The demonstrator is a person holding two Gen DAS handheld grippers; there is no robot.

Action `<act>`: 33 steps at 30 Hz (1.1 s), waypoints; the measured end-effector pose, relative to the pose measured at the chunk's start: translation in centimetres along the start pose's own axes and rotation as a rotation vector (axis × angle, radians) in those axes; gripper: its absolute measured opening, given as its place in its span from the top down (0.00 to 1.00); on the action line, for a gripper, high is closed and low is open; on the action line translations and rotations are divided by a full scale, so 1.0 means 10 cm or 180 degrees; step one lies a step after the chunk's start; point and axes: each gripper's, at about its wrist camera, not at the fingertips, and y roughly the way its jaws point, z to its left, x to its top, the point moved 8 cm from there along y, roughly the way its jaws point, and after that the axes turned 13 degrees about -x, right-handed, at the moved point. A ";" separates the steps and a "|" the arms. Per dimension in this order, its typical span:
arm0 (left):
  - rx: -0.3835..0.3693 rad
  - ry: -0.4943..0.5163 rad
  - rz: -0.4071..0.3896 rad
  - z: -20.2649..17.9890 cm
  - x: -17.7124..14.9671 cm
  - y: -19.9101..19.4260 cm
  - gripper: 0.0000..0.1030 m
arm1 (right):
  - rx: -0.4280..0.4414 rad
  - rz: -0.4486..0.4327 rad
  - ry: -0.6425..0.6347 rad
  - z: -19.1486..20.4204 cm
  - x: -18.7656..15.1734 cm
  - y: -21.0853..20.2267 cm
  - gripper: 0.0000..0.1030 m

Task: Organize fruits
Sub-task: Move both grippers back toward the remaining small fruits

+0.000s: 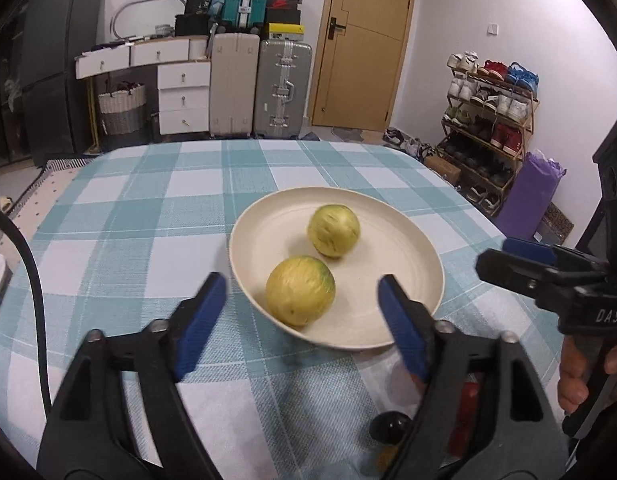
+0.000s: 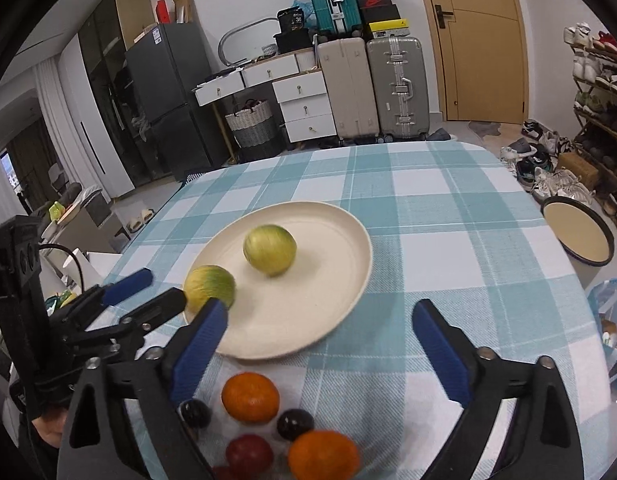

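Note:
A cream plate (image 1: 388,320) (image 2: 332,280) on the checked tablecloth holds two yellow-green round fruits, a near one (image 1: 299,290) (image 2: 209,287) and a far one (image 1: 333,230) (image 2: 269,249). My left gripper (image 1: 302,312) is open, its fingers either side of the near fruit, not touching it. My right gripper (image 2: 320,320) is open and empty above the plate's near edge. It also shows in the left wrist view (image 1: 520,258). In front of the plate lie two oranges (image 2: 250,397) (image 2: 323,455), dark plums (image 2: 295,424) (image 2: 195,413) and a red fruit (image 2: 249,455).
The table (image 2: 448,216) has rounded far corners. A round tray (image 2: 577,237) and a blue bag (image 2: 612,320) sit off its right edge. Suitcases, drawers, a fridge, a door and a shoe rack stand beyond the table.

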 end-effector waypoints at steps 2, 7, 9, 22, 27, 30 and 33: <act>0.0000 0.0039 -0.0044 -0.04 -0.02 -0.14 0.16 | 0.0014 -0.0013 -0.0014 -0.03 -0.04 -0.08 0.01; -0.0020 0.0147 -0.0064 -0.12 -0.13 -0.44 0.01 | 0.0036 0.0009 -0.0034 -0.08 -0.20 -0.25 0.00; -0.0032 0.0154 -0.0045 -0.15 -0.18 -0.55 0.01 | 0.0036 0.0014 -0.0034 -0.10 -0.26 -0.31 0.00; -0.0093 0.0398 0.0132 -0.52 -0.53 -0.81 0.01 | -0.0043 0.0115 -0.0002 -0.25 -0.66 -0.56 0.00; -0.0163 0.0401 0.0201 -0.56 -0.60 -0.78 0.01 | -0.0076 0.0169 -0.0046 -0.27 -0.73 -0.51 0.00; -0.0188 0.0353 0.0268 -0.55 -0.62 -0.72 0.01 | -0.0074 0.0219 -0.0087 -0.25 -0.76 -0.48 0.00; -0.0184 0.0311 0.0319 -0.51 -0.66 -0.67 0.01 | -0.0093 0.0254 -0.0122 -0.24 -0.79 -0.45 0.00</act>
